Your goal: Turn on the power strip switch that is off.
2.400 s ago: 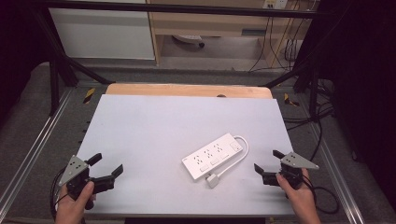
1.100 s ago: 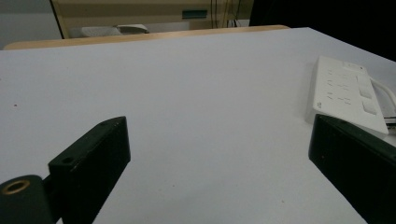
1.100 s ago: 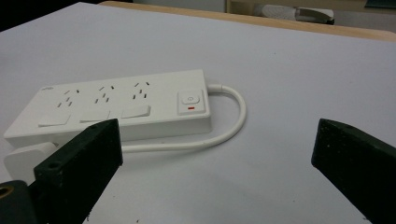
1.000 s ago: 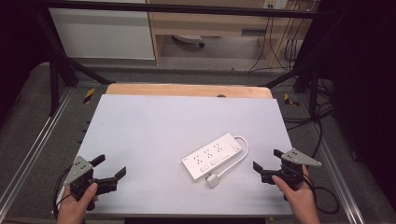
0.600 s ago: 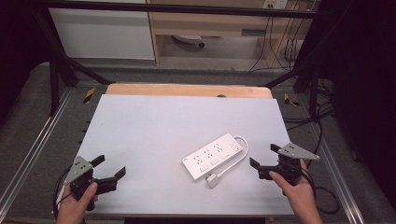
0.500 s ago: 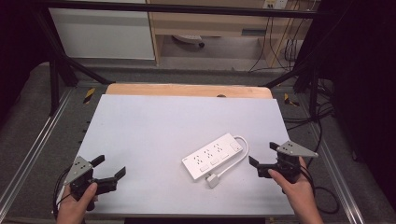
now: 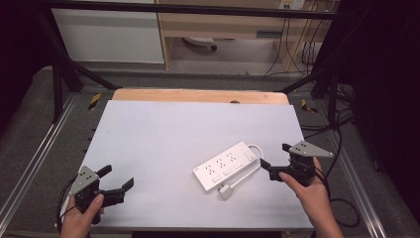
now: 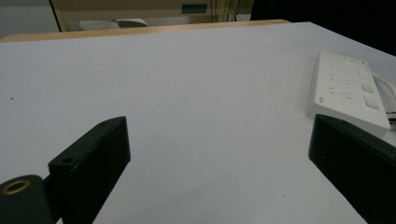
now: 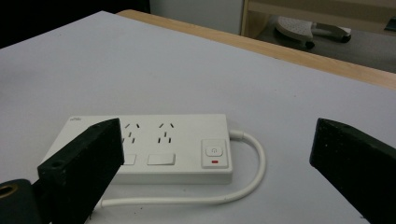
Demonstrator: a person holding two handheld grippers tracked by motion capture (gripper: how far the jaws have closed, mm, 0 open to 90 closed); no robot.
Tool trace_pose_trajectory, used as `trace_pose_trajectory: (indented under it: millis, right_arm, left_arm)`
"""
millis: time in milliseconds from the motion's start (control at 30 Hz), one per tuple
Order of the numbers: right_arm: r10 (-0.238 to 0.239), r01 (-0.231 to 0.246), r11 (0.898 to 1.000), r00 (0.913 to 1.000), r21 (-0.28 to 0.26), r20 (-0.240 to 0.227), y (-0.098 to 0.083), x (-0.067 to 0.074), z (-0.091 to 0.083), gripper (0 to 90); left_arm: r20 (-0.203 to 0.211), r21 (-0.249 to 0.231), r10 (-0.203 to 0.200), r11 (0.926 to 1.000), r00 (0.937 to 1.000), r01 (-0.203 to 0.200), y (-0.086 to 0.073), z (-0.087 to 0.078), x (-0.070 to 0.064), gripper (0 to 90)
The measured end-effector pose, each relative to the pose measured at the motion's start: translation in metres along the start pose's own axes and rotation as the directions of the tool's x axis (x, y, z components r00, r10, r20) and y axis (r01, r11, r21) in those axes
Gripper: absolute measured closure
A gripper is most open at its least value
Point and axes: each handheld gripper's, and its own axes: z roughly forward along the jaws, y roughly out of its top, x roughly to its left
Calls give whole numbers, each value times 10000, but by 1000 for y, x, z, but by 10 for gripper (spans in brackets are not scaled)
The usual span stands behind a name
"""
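Observation:
A white power strip lies at an angle on the white table, right of centre; its cord loops round to a white plug in front of it. The strip has sockets, rocker switches and a power button. My right gripper is open, just right of the strip's cord end, with nothing between its jaws. My left gripper is open near the table's front left corner, well away from the strip, which sits far right in its view.
A wooden strip edges the table's far side. Metal rails run along both sides. Cables trail on the floor at the right. A cabinet and shelf stand beyond the table.
My right gripper has moved left and forward, toward the cord end of the power strip. My left gripper dropped slightly toward the front edge, then stayed put. The strip has not moved.

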Motion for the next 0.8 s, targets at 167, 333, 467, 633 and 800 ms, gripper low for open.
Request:
trace_pose_trajectory:
  millis: [167, 333, 467, 633, 800]
  right_arm:
    - [-69, 69, 10000, 9999, 59, -94, 4, 1, 2, 43]
    - [-186, 186, 9998, 9998, -2, -118, 9, 2, 4, 70]
    - [-302, 301, 9995, 9995, -68, -123, 12, 4, 5, 94]
    - [-422, 420, 9991, 9989, -84, -196, 18, 7, 9, 143]
    - [-562, 562, 9984, 9982, -6, -221, 22, 11, 14, 267]
  left_arm:
    - [10, 7, -3, 10000, 10000, 3, 0, 0, 0, 56]
    - [38, 30, -11, 10000, 10000, 11, 0, 1, -1, 55]
    - [47, 44, 20, 10000, 10000, -20, -1, 1, 0, 55]
    - [38, 46, 18, 10000, 10000, -19, -1, 1, -1, 55]
    - [63, 59, 48, 10000, 10000, -48, -1, 1, 0, 55]
